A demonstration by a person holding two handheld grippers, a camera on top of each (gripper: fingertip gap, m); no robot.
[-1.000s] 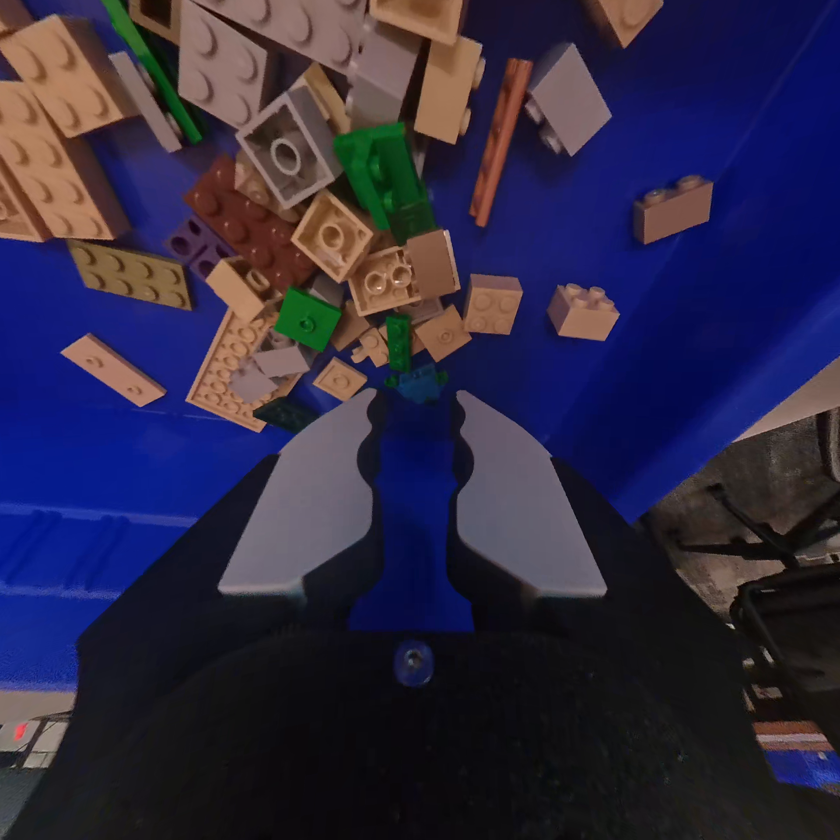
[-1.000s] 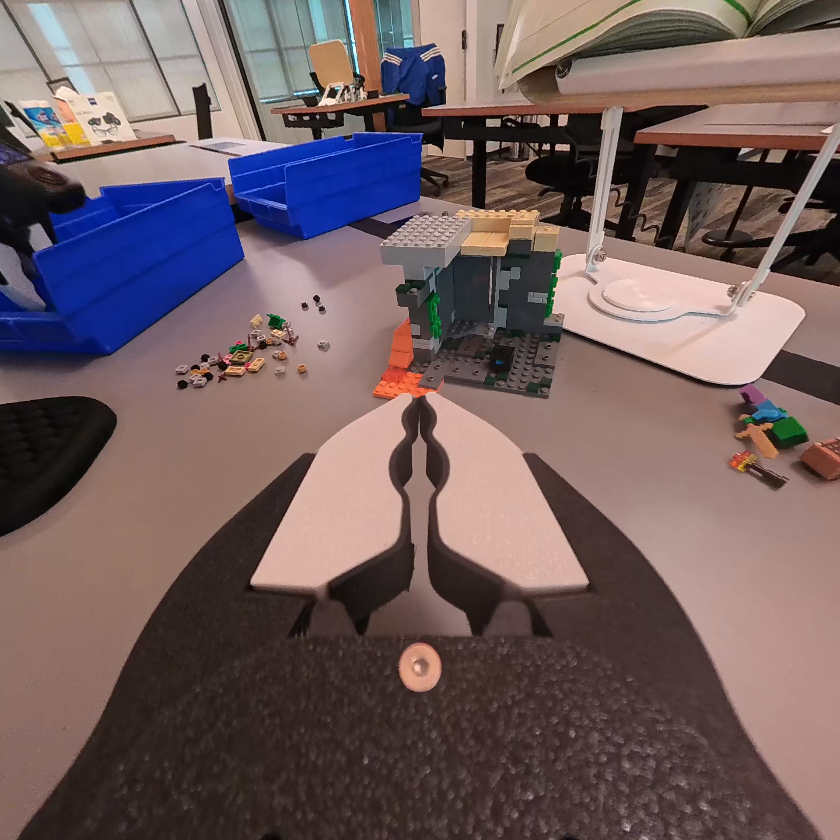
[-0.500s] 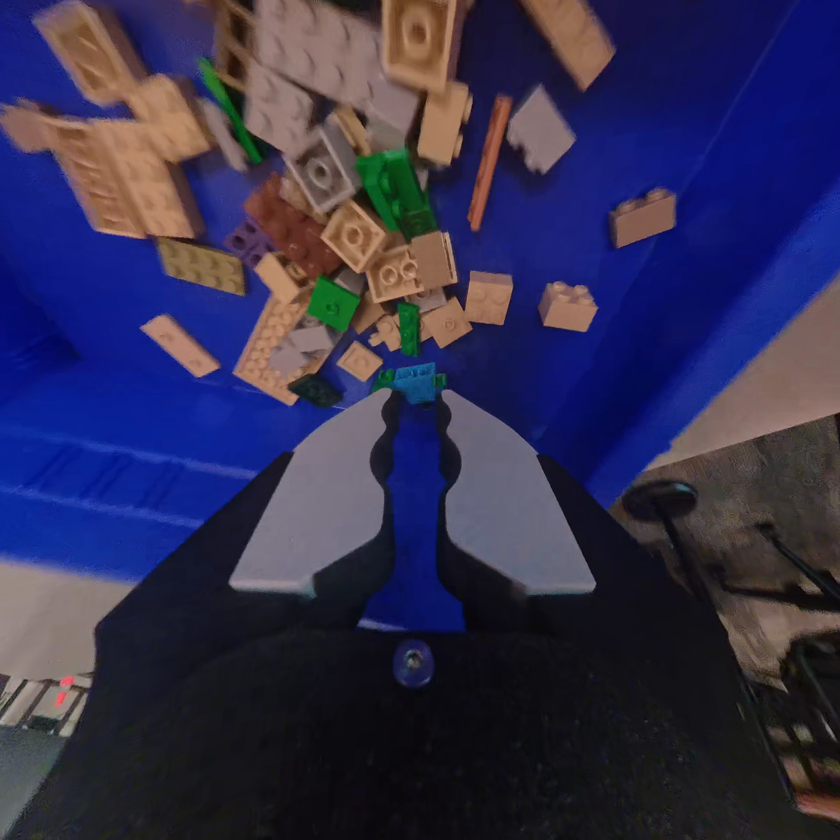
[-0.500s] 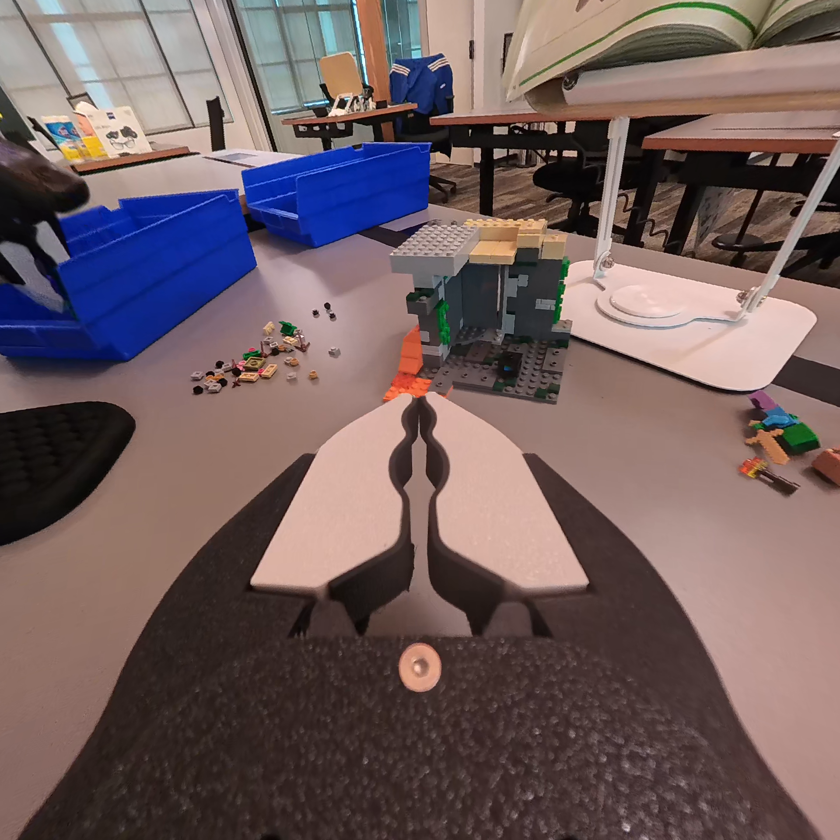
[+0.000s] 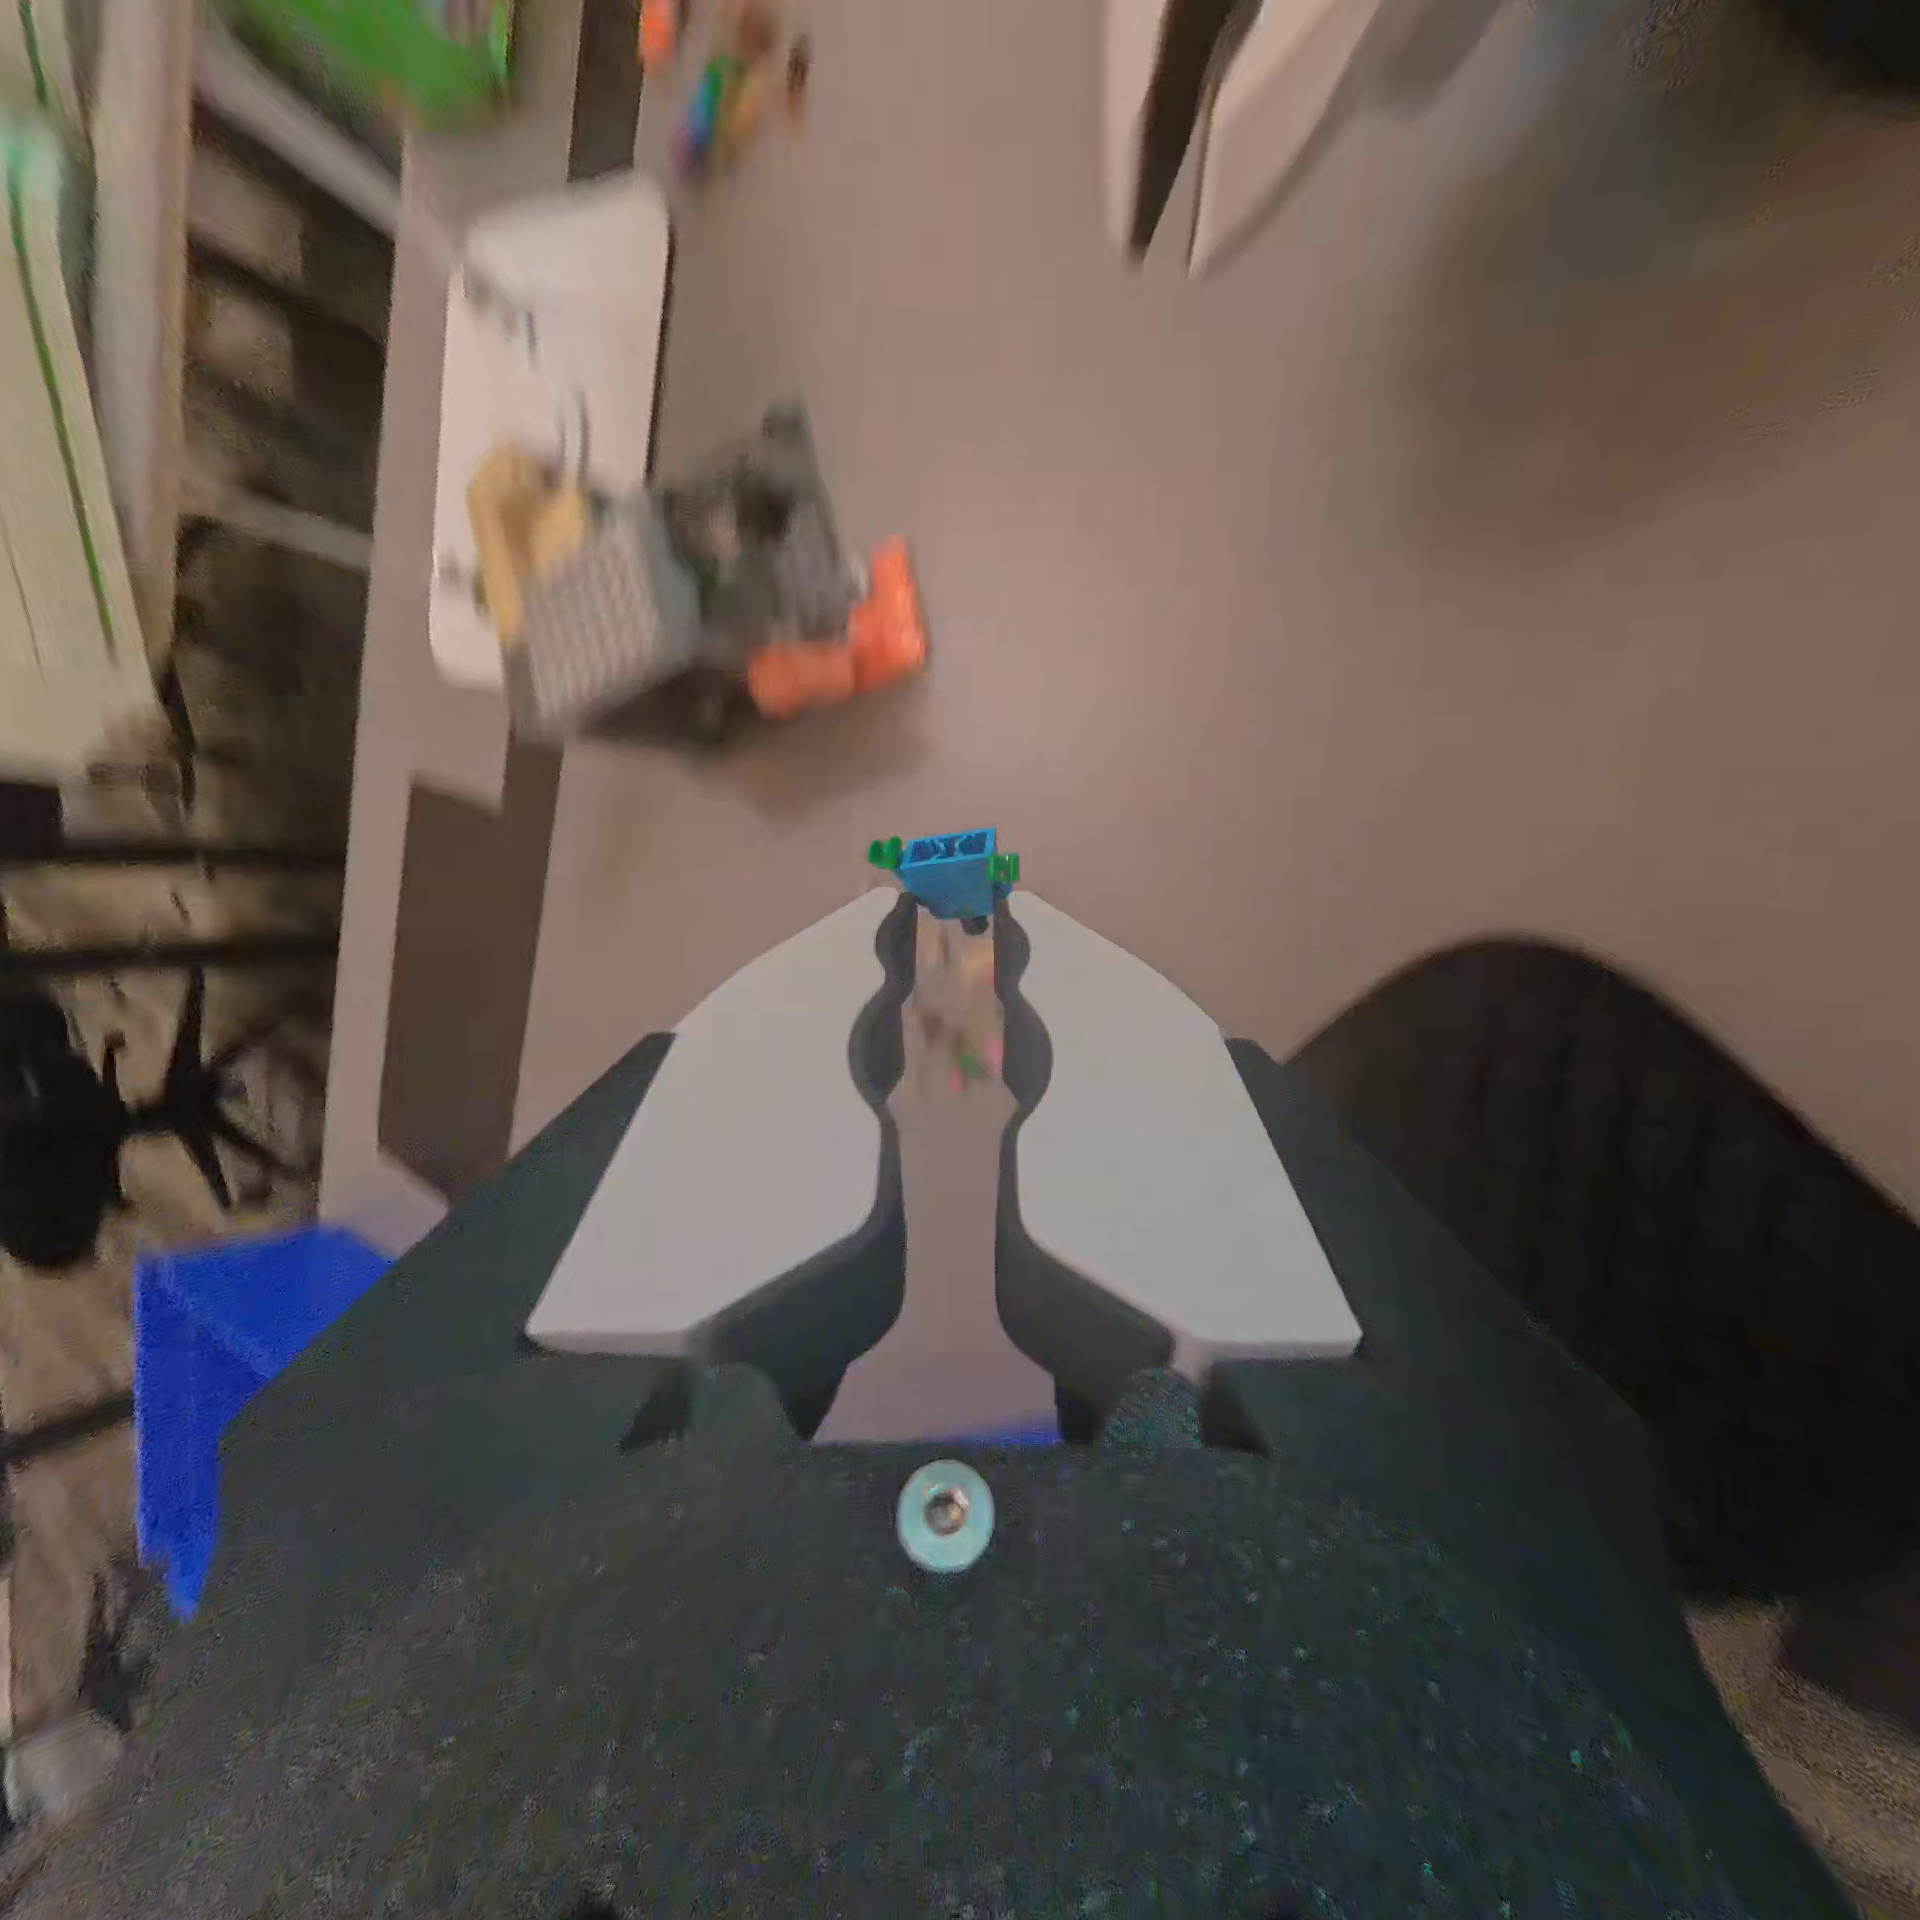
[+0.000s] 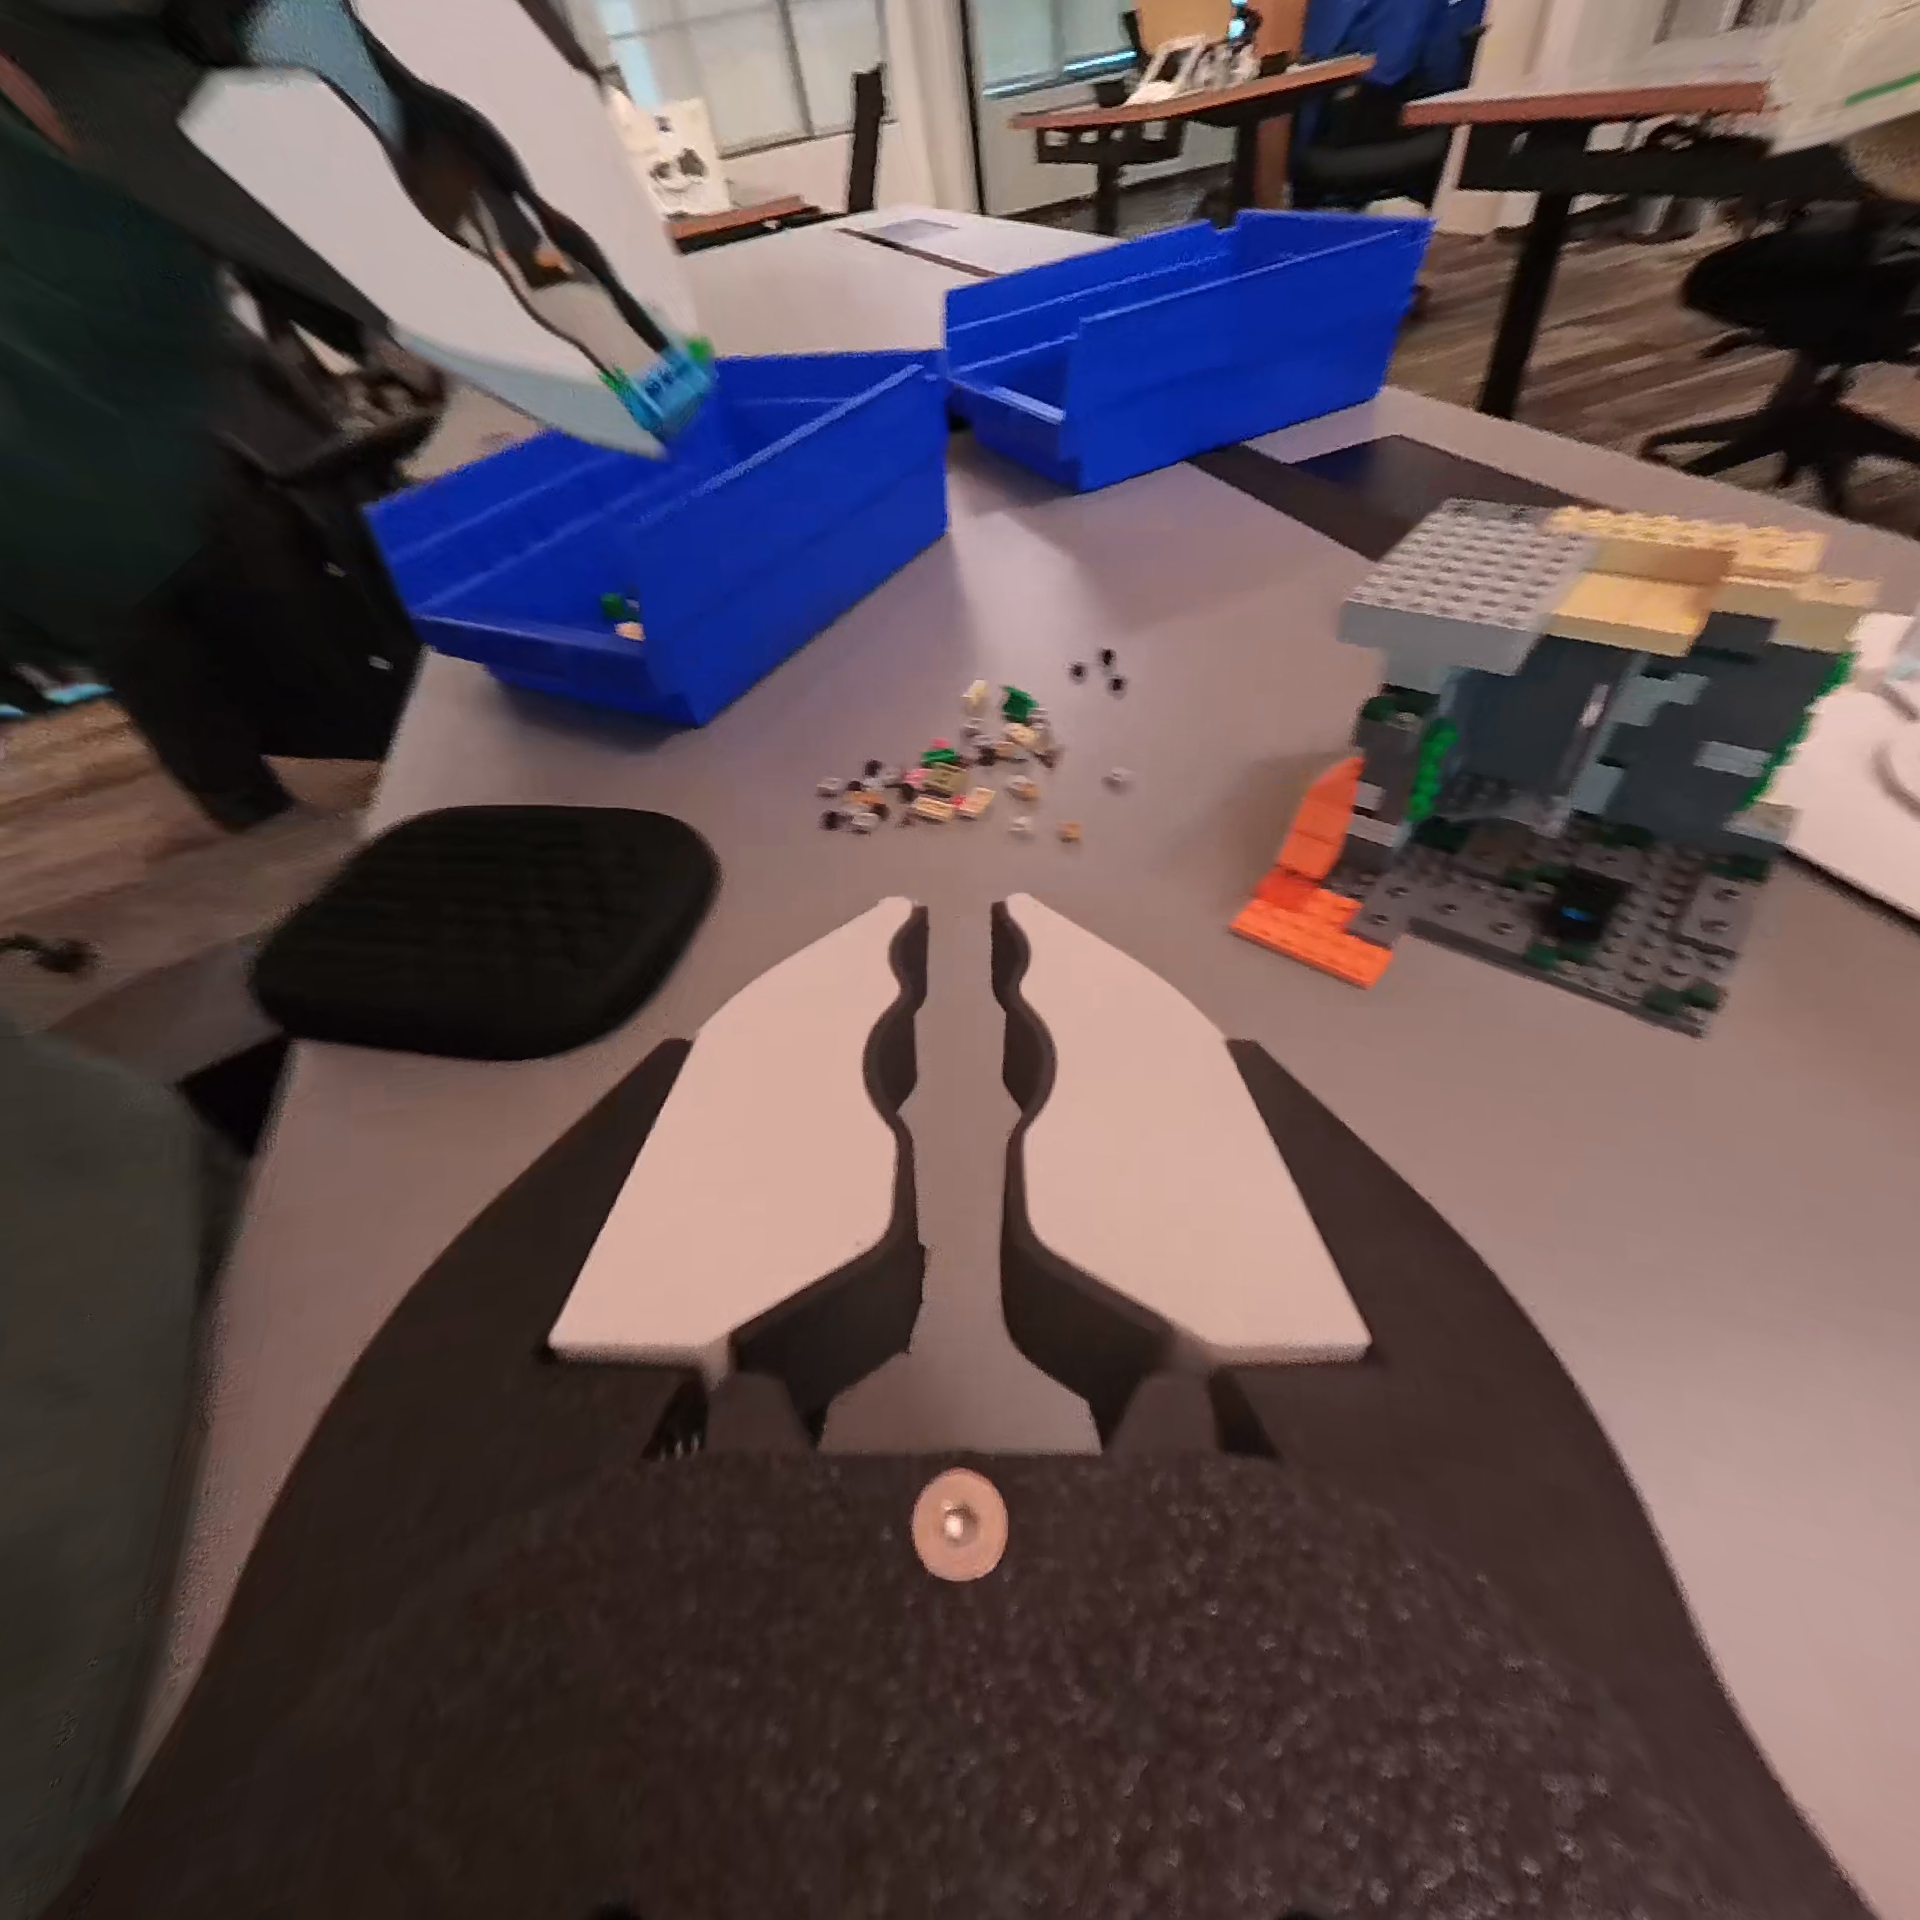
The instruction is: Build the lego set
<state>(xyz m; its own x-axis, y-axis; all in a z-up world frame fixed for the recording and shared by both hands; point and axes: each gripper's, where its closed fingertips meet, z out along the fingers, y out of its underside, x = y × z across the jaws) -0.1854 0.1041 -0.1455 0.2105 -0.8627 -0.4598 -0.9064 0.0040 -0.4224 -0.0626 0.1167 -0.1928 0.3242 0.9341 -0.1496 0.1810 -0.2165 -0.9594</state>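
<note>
Tongs on the left [image 5: 948, 902] now pinch a small blue brick piece with green bits at its sides [image 5: 948, 871], both pale fingertips pressed against it and the piece jutting beyond them. A second ago these tongs stood wider, poised over a heap of tan, grey and green bricks inside a blue bin, with this same piece just ahead of the tips; half a second ago they had narrowed onto it. Now the heap is gone from the left wrist view — the piece hangs in the air over the grey surface [image 5: 1299, 582], the background streaked with motion blur, and a grey, tan and orange brick building [image 5: 686, 613] lies at centre left. In the right wrist view the same held piece [image 6: 665, 387] appears at upper left, above the nearer blue bin [image 6: 727, 561]. The right tongs [image 6: 958, 912], pressed together until half a second ago, now stand slightly parted and hold nothing; they hover low over the surface, with scattered tiny pieces [image 6: 956, 769] beyond their tips and a black pad [image 6: 488, 925] at centre left. So the piece appears to have been lifted clear of the bin.
</note>
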